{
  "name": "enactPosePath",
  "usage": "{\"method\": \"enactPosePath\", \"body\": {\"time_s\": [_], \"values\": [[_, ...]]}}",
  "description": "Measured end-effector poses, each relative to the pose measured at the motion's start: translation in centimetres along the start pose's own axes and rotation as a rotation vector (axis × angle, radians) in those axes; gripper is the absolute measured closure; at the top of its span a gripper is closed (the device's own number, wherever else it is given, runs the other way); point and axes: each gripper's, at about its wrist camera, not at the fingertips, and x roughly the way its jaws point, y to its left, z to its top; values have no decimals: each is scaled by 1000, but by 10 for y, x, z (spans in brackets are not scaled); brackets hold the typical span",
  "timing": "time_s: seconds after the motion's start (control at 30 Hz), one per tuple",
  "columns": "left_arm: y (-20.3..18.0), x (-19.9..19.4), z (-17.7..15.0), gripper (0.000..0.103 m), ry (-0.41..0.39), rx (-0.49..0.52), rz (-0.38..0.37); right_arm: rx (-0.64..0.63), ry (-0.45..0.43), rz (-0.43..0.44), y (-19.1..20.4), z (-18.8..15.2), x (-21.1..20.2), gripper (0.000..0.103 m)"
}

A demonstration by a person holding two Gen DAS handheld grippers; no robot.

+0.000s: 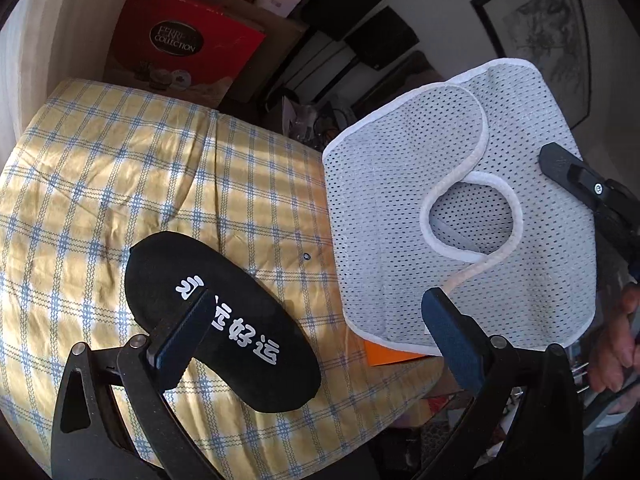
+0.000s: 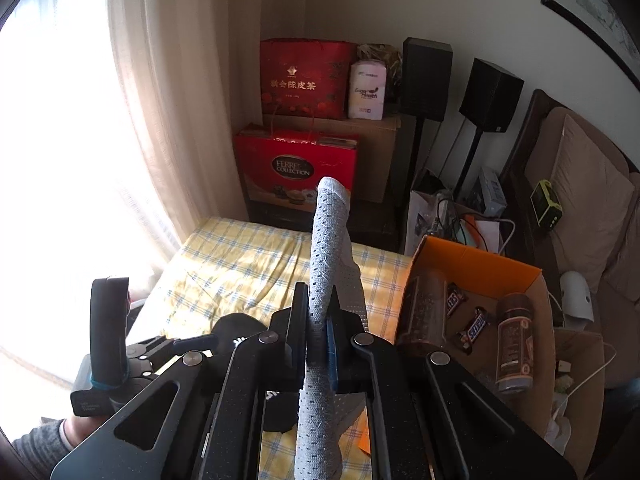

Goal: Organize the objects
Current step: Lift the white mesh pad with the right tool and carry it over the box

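Right tool: jaws closed on the grey mesh slipper, seen edge-on, held upright w/ toe end up, above the bed. Same slipper in left wrist view: white-trimmed, open toe, lifted off the bed, right tool's finger at its edge.

Left tool: jaws wide apart, gripping nothing; hovers over the black insole, one pad overlapping it in view, contact unclear.

Black insole: white printed characters, lies flat on the yellow-blue checked bed cover, near bed's edge.

Beside bed, right: orange-lined cardboard box w/ two brown cans and Snickers bars.

Background: red Ferrero gift box, red tea bag-box, two black speakers on stands, curtain, framed picture. Sofa at far right, probably w/ cushion.
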Motion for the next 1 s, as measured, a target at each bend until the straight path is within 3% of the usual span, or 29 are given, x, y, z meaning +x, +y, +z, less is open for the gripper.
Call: {"method": "enactPosePath", "body": {"time_s": [0.27, 0.47, 0.63, 0.67, 0.7, 0.73, 0.8, 1.0], "values": [[-1, 18, -5, 0, -7, -95, -239, 9, -4, 89, 1, 7, -31, 97], [-2, 43, -10, 0, 50, -173, -413, -4, 0, 96, 5, 2, -40, 96], [-9, 52, -13, 2, 44, -192, -515, 12, -2, 98, -3, 1, -45, 97], [-11, 53, -13, 8, 40, -191, -525, 20, -3, 97, -6, 0, -46, 97], [-14, 54, -12, 25, 35, -185, -531, 27, -3, 97, -9, 0, -47, 97], [-18, 56, -11, 34, 31, -178, -514, 32, -6, 95, -12, -1, -48, 97], [-24, 62, -8, 74, 46, -158, -487, 38, -12, 77, -19, -3, -50, 97], [-45, 70, -6, 93, 26, -99, -407, 69, -15, 29, -47, -8, -54, 96]]}}
